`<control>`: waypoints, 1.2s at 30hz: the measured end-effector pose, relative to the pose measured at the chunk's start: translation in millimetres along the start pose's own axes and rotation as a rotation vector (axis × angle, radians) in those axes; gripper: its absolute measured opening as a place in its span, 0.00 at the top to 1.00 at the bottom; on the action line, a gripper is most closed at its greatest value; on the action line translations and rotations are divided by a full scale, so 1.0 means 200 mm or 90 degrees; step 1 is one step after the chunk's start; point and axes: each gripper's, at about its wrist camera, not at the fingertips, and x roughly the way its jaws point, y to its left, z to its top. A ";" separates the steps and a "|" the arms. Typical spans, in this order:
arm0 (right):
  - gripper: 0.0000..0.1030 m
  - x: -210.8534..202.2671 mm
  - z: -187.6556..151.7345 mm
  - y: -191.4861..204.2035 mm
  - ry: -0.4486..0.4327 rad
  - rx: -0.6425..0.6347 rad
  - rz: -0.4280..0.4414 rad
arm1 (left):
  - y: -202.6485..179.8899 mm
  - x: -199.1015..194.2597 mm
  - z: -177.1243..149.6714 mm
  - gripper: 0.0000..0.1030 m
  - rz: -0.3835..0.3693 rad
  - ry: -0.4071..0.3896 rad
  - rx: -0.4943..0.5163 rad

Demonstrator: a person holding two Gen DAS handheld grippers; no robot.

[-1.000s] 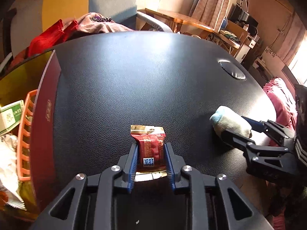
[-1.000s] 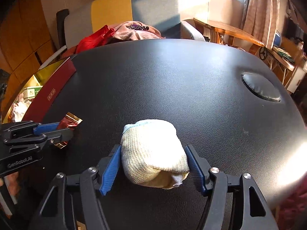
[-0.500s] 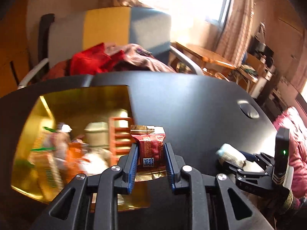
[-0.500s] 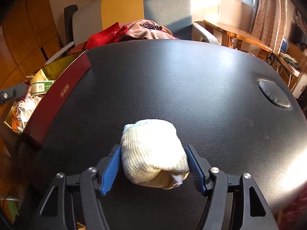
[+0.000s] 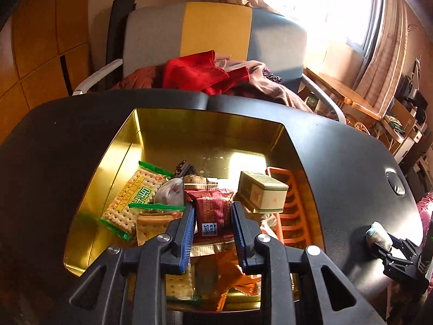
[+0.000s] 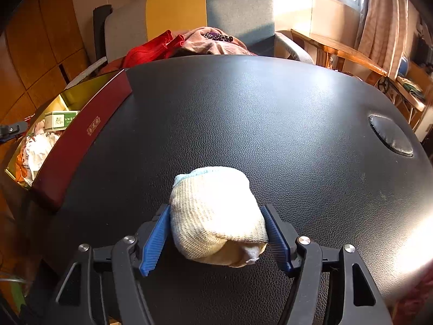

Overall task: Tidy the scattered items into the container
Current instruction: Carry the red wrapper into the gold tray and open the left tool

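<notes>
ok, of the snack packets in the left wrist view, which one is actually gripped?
The dark red wafer packet, pinched between the left gripper pads above the gold tin. The green-edged cracker packets and the rest lie loose inside the tin.

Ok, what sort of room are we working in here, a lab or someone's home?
Most likely a lived-in home room, not a lab. An armchair piled with clothes stands behind the black table, curtains hang at a sunlit window, and the gold-lined box holds household snacks.
</notes>
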 end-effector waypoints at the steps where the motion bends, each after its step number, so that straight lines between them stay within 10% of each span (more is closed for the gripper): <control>1: 0.34 0.00 0.00 0.00 0.000 0.001 0.001 | 0.00 0.00 0.00 0.75 0.001 0.000 -0.001; 36: 0.37 0.02 0.02 0.03 0.000 0.009 -0.009 | 0.05 0.00 -0.01 0.62 0.066 -0.009 0.004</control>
